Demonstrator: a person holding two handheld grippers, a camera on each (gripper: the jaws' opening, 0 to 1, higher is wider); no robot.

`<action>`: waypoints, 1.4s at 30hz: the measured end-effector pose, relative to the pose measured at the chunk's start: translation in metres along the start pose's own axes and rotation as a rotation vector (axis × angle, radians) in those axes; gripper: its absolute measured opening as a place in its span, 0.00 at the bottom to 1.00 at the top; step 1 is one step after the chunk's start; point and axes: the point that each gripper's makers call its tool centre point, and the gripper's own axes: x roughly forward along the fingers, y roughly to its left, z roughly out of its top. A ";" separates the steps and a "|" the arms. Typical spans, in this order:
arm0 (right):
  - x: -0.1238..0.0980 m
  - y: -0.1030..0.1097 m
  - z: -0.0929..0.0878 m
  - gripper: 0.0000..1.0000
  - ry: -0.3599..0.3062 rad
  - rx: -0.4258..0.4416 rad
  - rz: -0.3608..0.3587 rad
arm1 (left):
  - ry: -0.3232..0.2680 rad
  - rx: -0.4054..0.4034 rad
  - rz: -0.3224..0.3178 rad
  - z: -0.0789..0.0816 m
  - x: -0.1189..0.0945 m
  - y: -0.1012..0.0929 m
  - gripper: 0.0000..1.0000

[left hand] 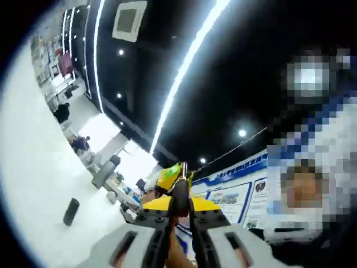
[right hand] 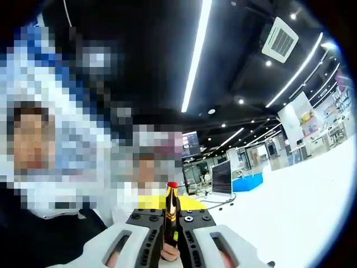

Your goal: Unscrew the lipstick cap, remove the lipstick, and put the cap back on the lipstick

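**Now both halves are up in the air, apart**

Here I have the lipstick (right hand: 170, 215) pinched between the jaws of my right gripper (right hand: 169, 241), standing upright along them so the red tip sticks out clear of the metal. Gripping the dark-and-gold barrel low down keeps the soft red end from touching anything, which I judge is the point of holding it that way. In the right gripper view the jaws are pressed in on the barrel, with no gap showing on either side.

In the left gripper view, my left gripper (left hand: 181, 209) is likewise closed on a slim dark piece, the cap (left hand: 179, 195), I take it, held lengthwise so it points straight out along the jaws. Whether its open end faces outward I cannot tell; the piece is dark and small against the clutter behind it. Just past its tip I can make out a yellow and green shape, which may be part of the other gripper, but it is too blurred to be sure.

Both views tilt up toward the ceiling lights (right hand: 195, 53), so I am working in mid-air, not on the white table (right hand: 312, 212).

As I judge it, the cap is off and the lipstick is out; what remains is lining the two pieces up end to end and fitting the cap back on.
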 end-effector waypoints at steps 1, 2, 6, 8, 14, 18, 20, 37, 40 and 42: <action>0.000 -0.002 0.000 0.05 0.000 -0.003 -0.011 | 0.009 0.086 0.032 0.000 0.000 0.003 0.15; -0.001 -0.004 0.000 0.05 -0.001 -0.006 -0.020 | 0.016 0.177 0.067 0.000 0.000 0.006 0.17; -0.004 -0.008 0.003 0.05 -0.018 0.007 -0.035 | 0.064 0.493 0.201 0.000 0.001 0.015 0.30; -0.004 -0.009 0.004 0.05 -0.019 0.006 -0.041 | 0.100 0.590 0.237 -0.002 0.001 0.017 0.29; -0.006 -0.012 0.005 0.05 -0.029 0.010 -0.054 | 0.126 0.867 0.340 0.005 -0.002 0.017 0.27; -0.006 -0.013 0.005 0.05 -0.035 0.019 -0.060 | 0.178 1.247 0.415 0.008 -0.002 0.009 0.25; -0.006 -0.012 0.006 0.05 -0.038 0.023 -0.056 | 0.195 1.317 0.414 0.006 -0.001 0.005 0.23; -0.010 -0.008 0.004 0.05 -0.024 0.016 -0.046 | 0.118 0.699 0.254 -0.001 0.001 0.005 0.13; -0.008 -0.006 0.003 0.05 -0.021 0.018 -0.039 | 0.079 0.495 0.174 -0.005 0.002 0.003 0.13; -0.007 -0.004 0.002 0.05 -0.021 0.019 -0.031 | 0.045 0.329 0.112 -0.005 0.002 0.002 0.13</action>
